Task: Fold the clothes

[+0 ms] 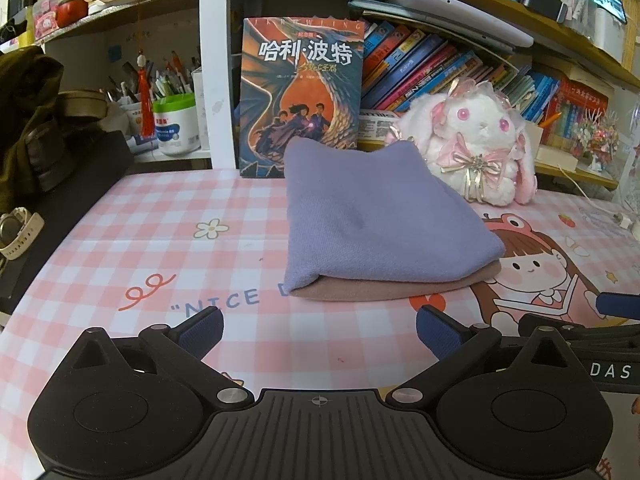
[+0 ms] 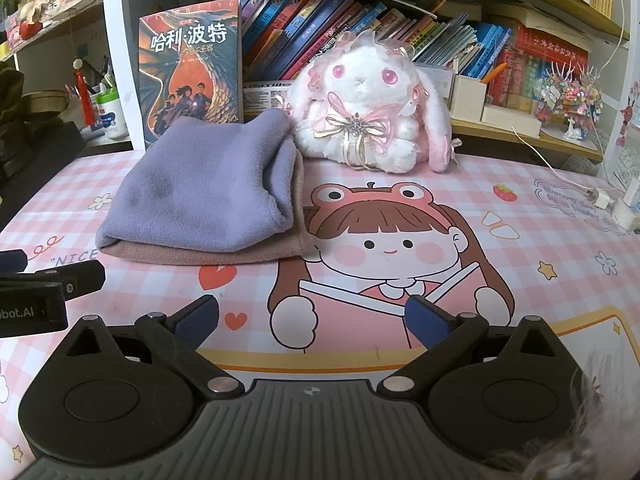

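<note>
Nearest, the left claw [image 1: 320, 330] hangs low over the pink checked mat [image 1: 120, 248], its two blue-padded fingers spread wide with nothing between them and touching nothing. The right claw [image 2: 312, 320] sits alongside it over the cartoon girl printed on the mat, its two fingers just as wide apart and likewise empty.

Just beyond the claws lie two folded cloths, stacked: a purple one [image 1: 372, 216] on top of a brown one [image 1: 400, 284], whose edge shows along the near and right sides. The stack rests flat on the mat, left of the girl print. Its long axis runs from the near edge toward the shelf; the rounded fold faces the near left, and in the right wrist view the open layered edges face right. The far end rises slightly against what stands behind.

Behind the stack stands one upright book [image 1: 302, 92], cover facing out, and to its right one white plush rabbit [image 2: 370, 108] with pink bows, close beside the cloth's far corner. Farther back, a shelf holds a row of leaning books [image 2: 360, 28].
</note>
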Demonstrator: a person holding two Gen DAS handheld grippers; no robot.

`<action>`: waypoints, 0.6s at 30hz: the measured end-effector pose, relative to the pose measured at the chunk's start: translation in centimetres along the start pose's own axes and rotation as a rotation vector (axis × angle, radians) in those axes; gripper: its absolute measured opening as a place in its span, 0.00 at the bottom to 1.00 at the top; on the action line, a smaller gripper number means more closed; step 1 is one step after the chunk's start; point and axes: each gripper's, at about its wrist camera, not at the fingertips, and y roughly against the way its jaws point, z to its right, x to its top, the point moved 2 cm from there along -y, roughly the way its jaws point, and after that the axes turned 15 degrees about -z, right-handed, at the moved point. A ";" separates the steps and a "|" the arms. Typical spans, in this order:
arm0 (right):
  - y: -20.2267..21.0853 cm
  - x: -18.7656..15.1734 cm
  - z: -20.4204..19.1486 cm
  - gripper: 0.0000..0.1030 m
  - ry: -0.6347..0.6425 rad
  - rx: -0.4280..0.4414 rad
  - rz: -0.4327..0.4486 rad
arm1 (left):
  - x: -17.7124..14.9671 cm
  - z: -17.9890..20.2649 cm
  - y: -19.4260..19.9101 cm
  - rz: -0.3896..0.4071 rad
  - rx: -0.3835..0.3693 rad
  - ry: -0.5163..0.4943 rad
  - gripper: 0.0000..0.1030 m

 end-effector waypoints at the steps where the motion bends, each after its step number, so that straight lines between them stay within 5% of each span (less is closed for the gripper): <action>1: 0.0 0.0 0.0 0.97 0.000 0.000 0.000 | 0.0 0.0 0.0 0.000 0.000 0.000 1.00; 18: 0.5 -0.3 -0.1 0.97 -0.004 0.004 0.005 | -0.3 0.1 0.7 0.010 -0.017 0.001 1.00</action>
